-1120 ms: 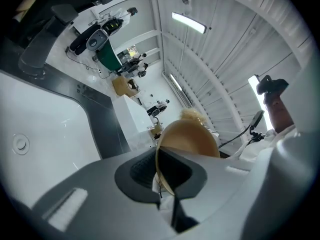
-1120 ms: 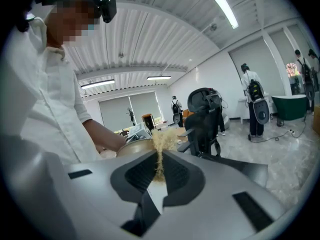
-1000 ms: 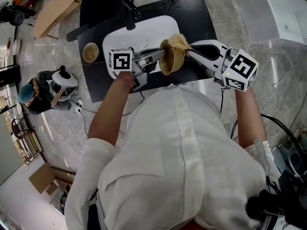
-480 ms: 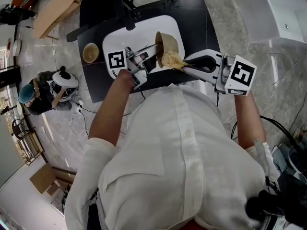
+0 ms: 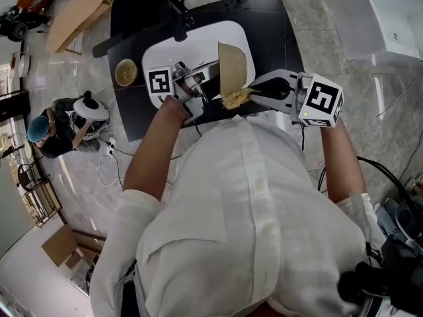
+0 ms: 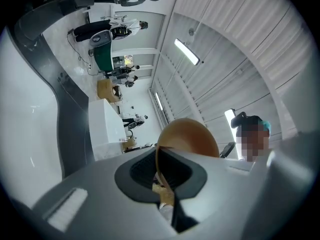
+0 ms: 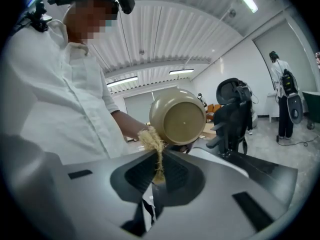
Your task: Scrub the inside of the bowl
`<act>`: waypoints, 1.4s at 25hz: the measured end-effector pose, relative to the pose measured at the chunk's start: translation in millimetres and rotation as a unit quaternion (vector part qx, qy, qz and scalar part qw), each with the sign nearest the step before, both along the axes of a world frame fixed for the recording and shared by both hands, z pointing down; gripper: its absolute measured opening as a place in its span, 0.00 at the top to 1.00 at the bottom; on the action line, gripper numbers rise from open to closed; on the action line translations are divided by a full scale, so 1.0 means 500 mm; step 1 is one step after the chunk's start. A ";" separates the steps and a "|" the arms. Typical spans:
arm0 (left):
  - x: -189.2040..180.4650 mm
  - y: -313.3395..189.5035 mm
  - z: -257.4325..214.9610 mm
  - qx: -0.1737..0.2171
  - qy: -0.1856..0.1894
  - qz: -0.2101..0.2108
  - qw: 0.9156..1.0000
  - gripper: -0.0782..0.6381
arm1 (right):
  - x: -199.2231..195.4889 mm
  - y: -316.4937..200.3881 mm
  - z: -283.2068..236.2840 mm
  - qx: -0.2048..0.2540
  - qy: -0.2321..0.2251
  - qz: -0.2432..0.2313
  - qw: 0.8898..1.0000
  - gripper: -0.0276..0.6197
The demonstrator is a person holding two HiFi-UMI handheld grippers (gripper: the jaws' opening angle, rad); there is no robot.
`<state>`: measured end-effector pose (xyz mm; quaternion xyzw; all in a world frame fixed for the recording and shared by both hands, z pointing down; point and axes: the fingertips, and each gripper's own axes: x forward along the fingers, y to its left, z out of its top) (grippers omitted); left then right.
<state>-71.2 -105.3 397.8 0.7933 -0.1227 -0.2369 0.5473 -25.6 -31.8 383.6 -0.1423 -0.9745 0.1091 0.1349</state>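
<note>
A tan bowl (image 5: pixel 232 63) stands on edge over the white sink (image 5: pixel 158 53), its rim pinched by my left gripper (image 5: pixel 210 79), which is shut on it. In the left gripper view the bowl (image 6: pixel 189 138) rises from between the pads, and my left gripper (image 6: pixel 161 178) grips its edge. My right gripper (image 5: pixel 250 95) is shut on a straw-coloured fibre scrubber (image 5: pixel 234 99) that meets the bowl's near rim. The right gripper view shows the bowl's underside (image 7: pixel 180 118), with the scrubber (image 7: pixel 153 143) held in my right gripper (image 7: pixel 159 176) at its lower left edge. The bowl's inside is hidden there.
A second small bowl (image 5: pixel 125 72) sits on the black counter (image 5: pixel 277 25) left of the sink. A person crouches on the floor at far left (image 5: pixel 56 127). An office chair (image 7: pixel 232 109) and a standing person (image 7: pixel 284 96) are beyond the counter.
The bowl has turned more on edge and risen slightly with the left gripper. The right gripper has drawn the scrubber from the bowl's far rim back to its near rim.
</note>
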 end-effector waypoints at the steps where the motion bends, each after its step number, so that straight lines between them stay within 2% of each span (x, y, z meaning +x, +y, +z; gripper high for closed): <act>1: 0.002 0.003 0.000 0.001 0.000 0.003 1.000 0.88 | 0.000 -0.002 0.006 0.004 0.006 0.000 1.000 0.92; 6: 0.013 0.021 -0.001 0.010 -0.013 0.025 1.000 0.88 | -0.001 -0.016 0.047 0.040 0.056 0.003 0.998 0.92; 10: 0.019 0.036 0.019 0.016 -0.049 0.051 0.997 0.87 | -0.002 -0.045 0.074 0.064 0.096 0.030 0.993 0.92; 17: 0.038 0.057 0.026 0.023 -0.075 0.078 0.994 0.87 | 0.011 -0.090 0.076 0.086 0.118 0.082 0.986 0.92; 21: 0.034 0.061 0.044 0.019 -0.099 0.082 0.991 0.88 | 0.021 -0.118 0.059 0.086 0.106 0.112 0.984 0.92; 26: 0.035 0.069 0.056 0.012 -0.099 0.092 0.991 0.87 | 0.018 -0.131 0.031 0.080 0.074 0.136 0.985 0.92; 29: 0.039 0.075 0.068 0.013 -0.116 0.098 0.988 0.87 | 0.019 -0.121 0.010 0.067 0.048 0.134 0.987 0.92; 35: 0.032 0.072 0.083 -0.003 -0.117 0.086 0.989 0.87 | 0.018 -0.099 -0.038 0.042 -0.002 0.117 0.992 0.92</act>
